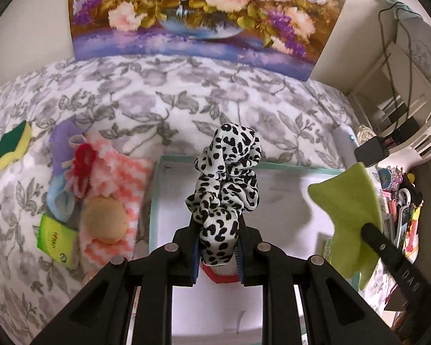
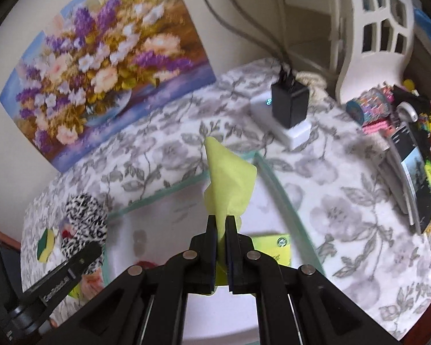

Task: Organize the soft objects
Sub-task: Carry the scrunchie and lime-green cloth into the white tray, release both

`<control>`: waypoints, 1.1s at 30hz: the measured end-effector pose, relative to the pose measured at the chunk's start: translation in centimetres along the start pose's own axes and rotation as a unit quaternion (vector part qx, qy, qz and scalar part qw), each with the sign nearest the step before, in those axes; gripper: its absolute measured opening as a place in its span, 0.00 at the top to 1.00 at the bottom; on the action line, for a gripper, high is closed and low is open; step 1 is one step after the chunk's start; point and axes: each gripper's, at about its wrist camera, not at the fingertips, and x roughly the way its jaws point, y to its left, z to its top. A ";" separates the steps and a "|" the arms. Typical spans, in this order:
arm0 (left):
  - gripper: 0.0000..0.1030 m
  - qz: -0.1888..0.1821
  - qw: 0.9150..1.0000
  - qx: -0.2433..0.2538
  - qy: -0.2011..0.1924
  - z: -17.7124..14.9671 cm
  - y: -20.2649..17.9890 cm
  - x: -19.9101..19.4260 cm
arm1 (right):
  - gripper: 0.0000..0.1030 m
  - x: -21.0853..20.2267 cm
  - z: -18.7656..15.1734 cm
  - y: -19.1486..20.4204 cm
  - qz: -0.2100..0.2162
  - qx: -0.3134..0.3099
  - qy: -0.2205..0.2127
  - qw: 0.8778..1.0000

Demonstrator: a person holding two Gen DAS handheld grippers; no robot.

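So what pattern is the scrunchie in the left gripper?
White with black leopard-style spots on the scrunchie; clearest in the left wrist view.

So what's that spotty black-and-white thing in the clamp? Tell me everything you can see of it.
It is a scrunchie: thin, silky-looking white fabric with black leopard-like blotches, gathered into ruffled folds. The left gripper is shut on its lower end, so it stands up bunched between the two fingers, lifted off the surface. It hangs above the shallow white tray with the pale green rim. Nothing else touches it. In the right wrist view it shows blurred at the left.
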 end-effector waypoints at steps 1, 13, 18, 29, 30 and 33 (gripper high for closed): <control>0.80 -0.005 1.000 -0.001 0.000 0.1 0.1 0.3 | 0.95 0.6 -0.2 0.1 0.002 -0.003 0.008 1.000; 0.80 -0.001 0.999 0.005 0.032 -0.4 0.0 4.5 | 0.95 5.5 -1.8 0.8 -0.007 -0.022 0.075 0.997; 0.67 0.007 0.999 -0.002 0.042 -0.4 0.4 4.9 | 0.91 6.2 -2.1 0.7 -0.016 -0.021 0.096 0.995; 0.38 0.040 0.998 -0.012 0.045 0.2 1.2 2.7 | 0.88 4.3 -1.6 1.5 -0.009 -0.032 0.089 0.995; 0.28 0.045 0.998 -0.013 0.045 0.3 1.4 2.5 | 0.82 4.0 -1.5 1.5 -0.008 -0.033 0.087 0.996; 0.24 0.056 0.997 -0.017 0.040 0.5 2.0 1.6 | 0.71 3.2 -1.4 1.9 -0.013 -0.042 0.079 0.996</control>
